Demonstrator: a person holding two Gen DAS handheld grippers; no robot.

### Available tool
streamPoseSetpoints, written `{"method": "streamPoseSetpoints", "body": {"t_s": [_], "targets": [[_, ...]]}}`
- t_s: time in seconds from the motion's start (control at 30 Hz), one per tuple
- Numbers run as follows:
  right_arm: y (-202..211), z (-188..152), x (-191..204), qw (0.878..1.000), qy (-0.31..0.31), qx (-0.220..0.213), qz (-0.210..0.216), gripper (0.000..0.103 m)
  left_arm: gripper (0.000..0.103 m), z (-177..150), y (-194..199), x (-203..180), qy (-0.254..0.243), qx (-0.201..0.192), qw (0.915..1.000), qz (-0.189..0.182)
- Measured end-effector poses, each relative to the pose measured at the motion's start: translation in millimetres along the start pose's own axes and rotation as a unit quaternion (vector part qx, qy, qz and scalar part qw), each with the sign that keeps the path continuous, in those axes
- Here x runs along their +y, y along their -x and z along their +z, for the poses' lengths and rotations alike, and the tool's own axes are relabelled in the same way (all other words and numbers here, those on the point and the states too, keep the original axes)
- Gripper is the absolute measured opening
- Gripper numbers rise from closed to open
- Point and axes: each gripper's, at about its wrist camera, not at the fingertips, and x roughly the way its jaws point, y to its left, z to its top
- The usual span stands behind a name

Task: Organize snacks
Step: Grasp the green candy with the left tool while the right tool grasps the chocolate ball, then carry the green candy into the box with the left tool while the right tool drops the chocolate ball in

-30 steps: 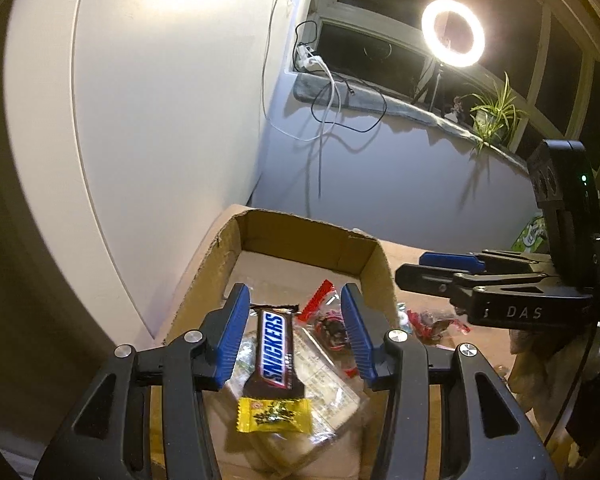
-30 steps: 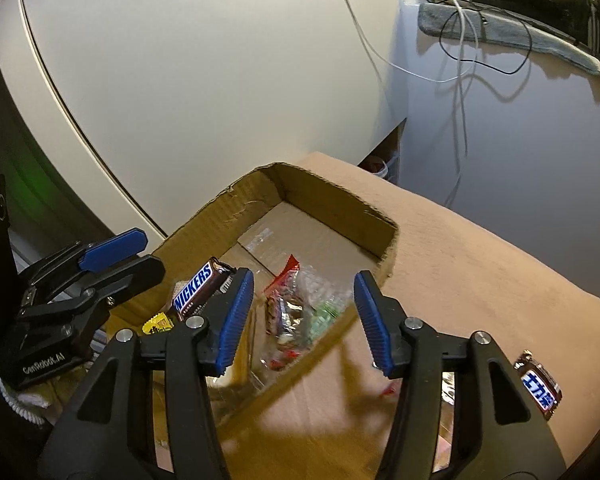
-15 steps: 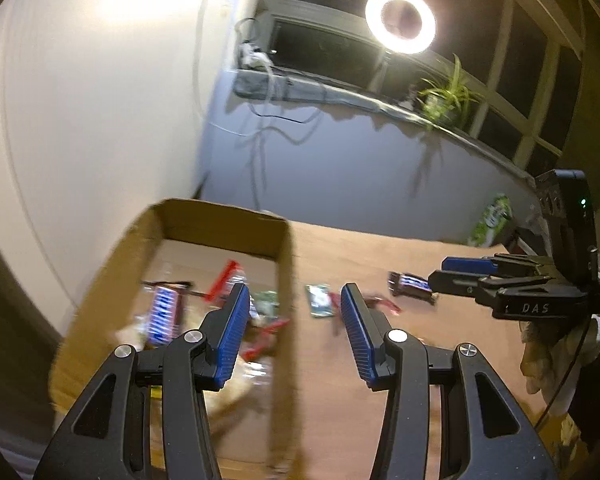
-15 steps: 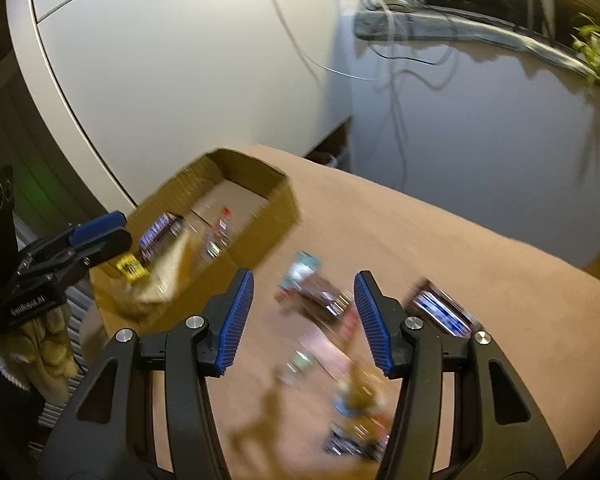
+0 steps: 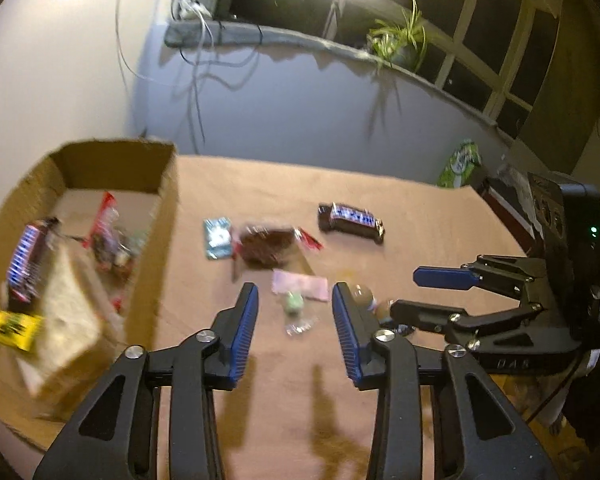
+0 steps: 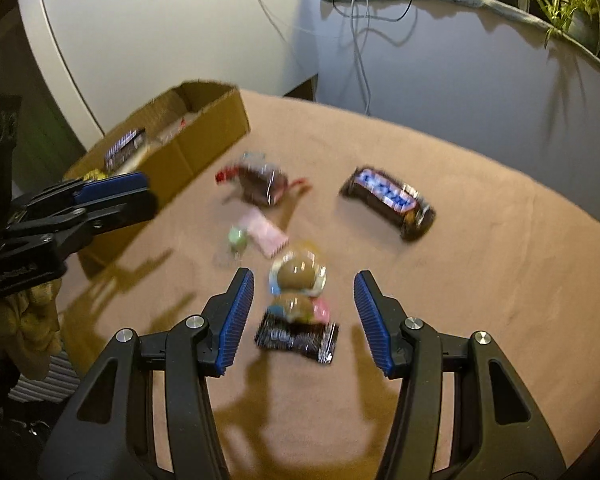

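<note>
Snacks lie loose on the brown worktop (image 6: 480,280), beside a box (image 5: 156,240) at its left that already holds a few. The left gripper (image 5: 295,330) has its jaws closing, nothing pinched; a small green sweet (image 5: 292,304) in clear wrap sits between and just beyond the tips, with a pink packet (image 5: 300,286) touching it. The right gripper (image 6: 304,316) hangs with jaws about half open and empty over two round chocolates (image 6: 298,276) in clear wrap and a black packet (image 6: 296,336) just beside them. Farther off lie a dark bar (image 6: 388,200) and a brown pack (image 6: 262,182) with red ends. All of these look light. The green sweet is small and its wrap probably slick, so pinch the body, not the twisted ends. The round chocolates may roll or crack; a gentle squeeze across the middle suits them. The bar looks stiffest and is best taken across its width, mid-length.
</note>
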Motion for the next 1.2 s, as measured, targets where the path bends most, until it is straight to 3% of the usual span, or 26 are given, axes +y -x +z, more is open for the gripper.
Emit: {"method": "streamPoseSetpoints", "body": {"t_s": [0.43, 0.5, 0.6, 1.2], "targets": [[-16.6, -9.5, 1.6, 1.0, 0.001, 0.006, 0.011, 0.045, 0.033, -6.2, -46.5, -9.4, -0.018, 0.054, 0.9981, 0.026], [-17.2, -9.8, 1.5, 1.0, 0.003, 0.007, 0.012, 0.042, 0.024, -6.0, -50.5, -10.2, -0.021, 0.059, 0.9976, 0.028], [-17.6, -9.5, 2.2, 1.0, 0.006, 0.006, 0.011, 0.04, 0.019, -8.7, -55.0, -10.6, -0.03, 0.065, 0.9969, 0.032], [-29.7, -6.0, 4.8, 1.0, 0.019, 0.021, -0.006, 0.039, 0.016, -8.8, -57.5, -9.2, -0.032, 0.061, 0.9972, 0.029]]}}
